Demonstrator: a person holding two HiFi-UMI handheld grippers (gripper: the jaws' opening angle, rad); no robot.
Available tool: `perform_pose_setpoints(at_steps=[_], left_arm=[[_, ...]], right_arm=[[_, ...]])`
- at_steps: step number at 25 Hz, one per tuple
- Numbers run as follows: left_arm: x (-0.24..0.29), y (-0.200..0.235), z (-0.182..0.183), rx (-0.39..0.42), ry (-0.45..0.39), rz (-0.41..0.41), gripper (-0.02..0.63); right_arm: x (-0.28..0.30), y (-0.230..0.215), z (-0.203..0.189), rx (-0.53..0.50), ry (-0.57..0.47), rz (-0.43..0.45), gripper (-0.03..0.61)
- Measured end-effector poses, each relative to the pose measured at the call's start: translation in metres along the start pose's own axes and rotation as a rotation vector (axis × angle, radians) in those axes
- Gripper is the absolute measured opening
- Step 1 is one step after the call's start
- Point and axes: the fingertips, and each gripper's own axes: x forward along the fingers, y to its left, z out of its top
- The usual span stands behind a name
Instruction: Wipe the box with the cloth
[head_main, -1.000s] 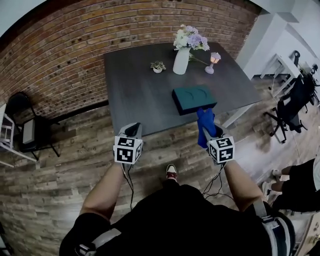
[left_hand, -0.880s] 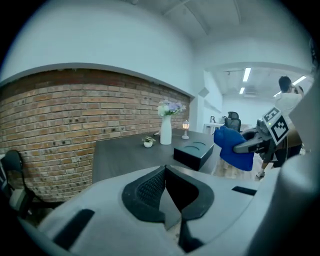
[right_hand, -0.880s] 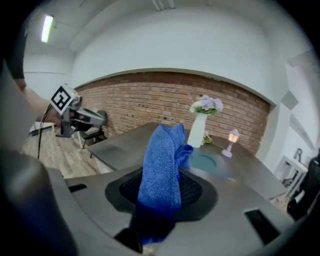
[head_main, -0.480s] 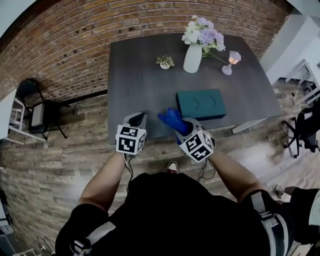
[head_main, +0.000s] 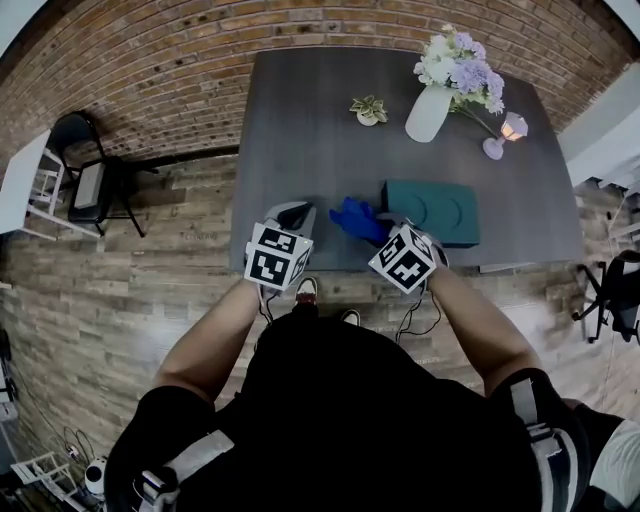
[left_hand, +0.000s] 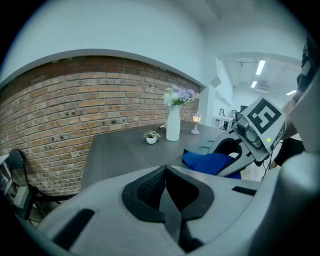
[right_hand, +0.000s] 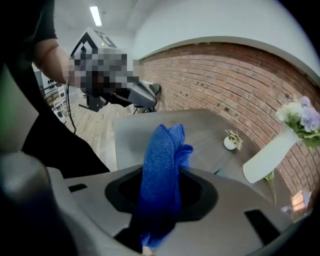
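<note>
The teal box (head_main: 432, 211) lies flat near the front edge of the dark table (head_main: 300, 130). My right gripper (head_main: 380, 229) is shut on the blue cloth (head_main: 359, 219), which sticks out to the left of the box, just above the table. In the right gripper view the cloth (right_hand: 162, 165) stands up between the jaws of that gripper (right_hand: 162, 200). My left gripper (head_main: 298, 214) is shut on nothing over the table's front edge, left of the cloth. The left gripper view shows its pads (left_hand: 150, 185) together, with the cloth (left_hand: 209, 162) and the box (left_hand: 206, 148) to the right.
A white vase of flowers (head_main: 430, 108), a small potted plant (head_main: 369, 110) and a little lamp (head_main: 497, 140) stand at the table's far side. A brick wall (head_main: 150, 60) lies behind. A dark chair (head_main: 90, 185) sits at the left on the wooden floor.
The right gripper has swung the cloth from in front of the box round to its left side. Both grippers have come closer to the table's front edge.
</note>
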Motion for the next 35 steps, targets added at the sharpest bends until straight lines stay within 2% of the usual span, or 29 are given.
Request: perform_pose_setpoints(at_steps=[4,10,14,20,23,28,35], left_arm=[[0.023,0.016,-0.002,-0.043,0.022,-0.058,0.009],[0.058,0.022,0.023,0.004,-0.006,-0.210,0.009],[0.078,0.046,0.027,-0.013,-0.016,-0.254,0.009],[0.089,0.066,0.021,-0.058,-0.012,-0.238,0.009],[0.090,0.083,0.025,-0.072,-0.014,-0.175,0.009],[0.088,0.098,0.035,-0.096,-0.022,-0.070,0.009],[0.092,0.082,0.039,-0.140,-0.001,0.021,0.009]], right_arm=[[0.023,0.005,0.001,-0.071,0.084,0.020,0.143],[0.045,-0.012,-0.001,-0.051,0.216,0.029,0.143],[0.056,-0.034,0.001,-0.030,0.278,0.011,0.143],[0.074,-0.063,0.017,-0.067,0.311,0.029,0.143],[0.085,-0.087,0.025,-0.096,0.302,0.034,0.143],[0.097,-0.129,0.036,-0.089,0.260,0.051,0.143],[0.099,-0.162,0.034,-0.105,0.193,0.086,0.143]])
